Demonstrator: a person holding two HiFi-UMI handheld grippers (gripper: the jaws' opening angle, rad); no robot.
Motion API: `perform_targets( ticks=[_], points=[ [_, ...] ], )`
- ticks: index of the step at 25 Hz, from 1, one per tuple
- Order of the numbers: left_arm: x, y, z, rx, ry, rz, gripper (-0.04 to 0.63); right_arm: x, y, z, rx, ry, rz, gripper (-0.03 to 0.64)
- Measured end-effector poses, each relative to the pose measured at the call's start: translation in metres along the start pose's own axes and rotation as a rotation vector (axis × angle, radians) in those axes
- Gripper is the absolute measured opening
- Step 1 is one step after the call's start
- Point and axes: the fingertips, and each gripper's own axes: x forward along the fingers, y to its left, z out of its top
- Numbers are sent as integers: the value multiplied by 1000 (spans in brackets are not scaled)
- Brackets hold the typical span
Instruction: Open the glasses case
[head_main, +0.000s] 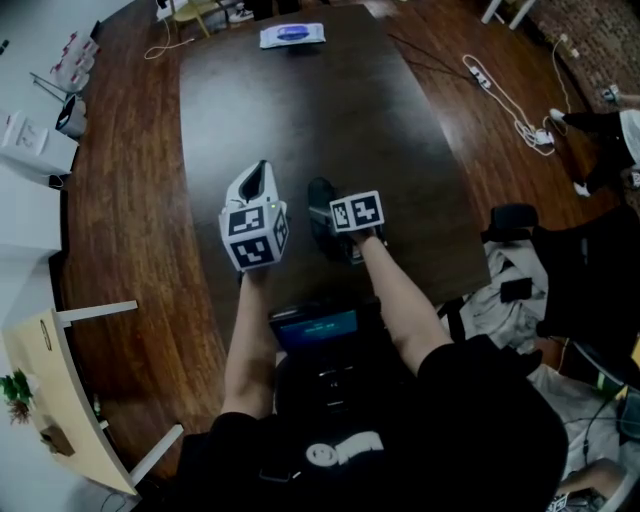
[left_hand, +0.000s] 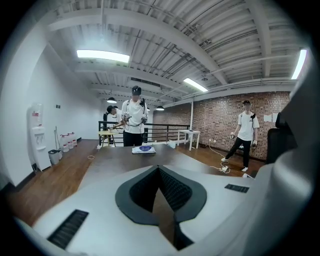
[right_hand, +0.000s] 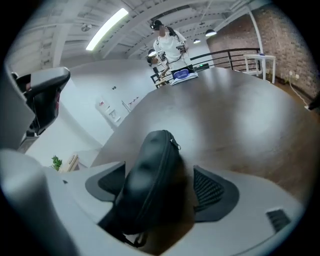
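A black zippered glasses case (head_main: 320, 192) lies on the dark wooden table (head_main: 300, 110), just ahead of my right gripper (head_main: 325, 218). In the right gripper view the case (right_hand: 150, 175) sits lengthwise between the wide-open jaws of that gripper (right_hand: 159, 167), its zipper pull at the far end. The right pad (right_hand: 212, 187) stands apart from the case; the left pad is close beside it. My left gripper (head_main: 258, 170) hovers to the left of the case. In its own view the left gripper (left_hand: 159, 170) is shut with nothing between the pads.
A blue and white packet (head_main: 292, 35) lies at the table's far end. White cables (head_main: 510, 100) trail on the wooden floor to the right. Other people (left_hand: 134, 120) stand beyond the table. A pale wooden bench (head_main: 60, 390) stands at the near left.
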Motion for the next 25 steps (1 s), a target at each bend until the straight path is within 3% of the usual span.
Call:
perform_targets(
  ticks=[3,6,9,16,18,21,25],
  points=[
    [0,4,-2,-3,4,5,-3,7,10,0,-32,16,10,446],
    [-2,12,-4,-13,6,15,-3,4,17,2,-39,7,24,343],
    [-5,16,-5,-21,7,21,-3,-3,19,5,-106,-25,1,320],
    [-4,13,-3,-35,1,-10,-3,-53,36,59,-178,-299,71,302],
    [-5,7,-2,-46,-11,-53,-3,-71,42,75,-179,-383,111,302],
    [-7,-10,0,-111,-43,-186,-3,-102,52,97,-163,-508,182,301],
    [-13,-30,3,-150,-75,-315,15,-140,59,114,-70,-632,285,301]
  ],
)
